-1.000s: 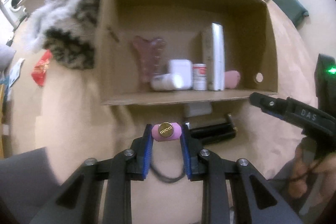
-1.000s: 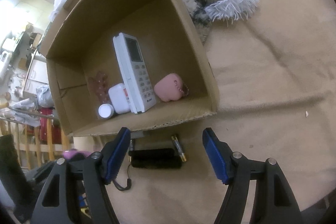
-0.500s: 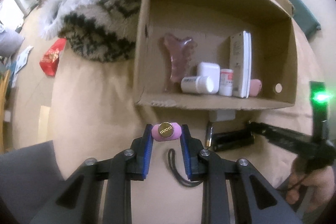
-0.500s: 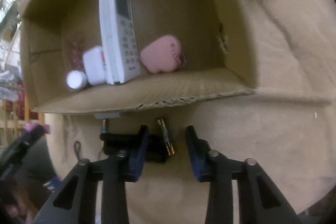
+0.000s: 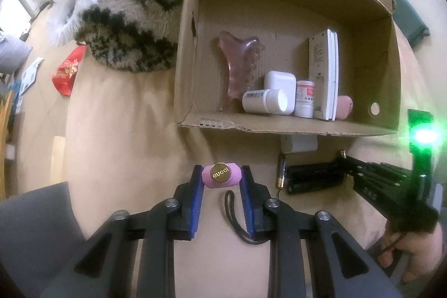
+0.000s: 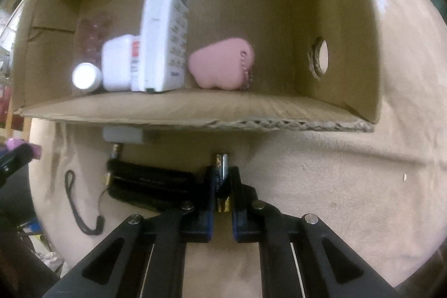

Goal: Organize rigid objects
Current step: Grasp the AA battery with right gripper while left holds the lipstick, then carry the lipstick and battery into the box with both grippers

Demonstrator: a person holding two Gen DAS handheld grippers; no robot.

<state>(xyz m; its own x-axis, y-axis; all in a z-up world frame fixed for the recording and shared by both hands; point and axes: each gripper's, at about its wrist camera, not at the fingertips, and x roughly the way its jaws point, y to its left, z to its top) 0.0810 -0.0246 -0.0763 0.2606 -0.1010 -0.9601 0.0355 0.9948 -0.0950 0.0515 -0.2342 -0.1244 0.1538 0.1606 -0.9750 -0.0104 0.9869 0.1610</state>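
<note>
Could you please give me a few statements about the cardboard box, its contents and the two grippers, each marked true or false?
1. The left gripper grips a pink capsule-shaped case with a gold logo disc. True.
2. The white remote control lies outside the brown cardboard box. False: it stands inside.
3. The right gripper is closed on a slim metallic battery. True.
4. The pink rounded pouch lies on the beige cloth. False: it is in the box.
</note>
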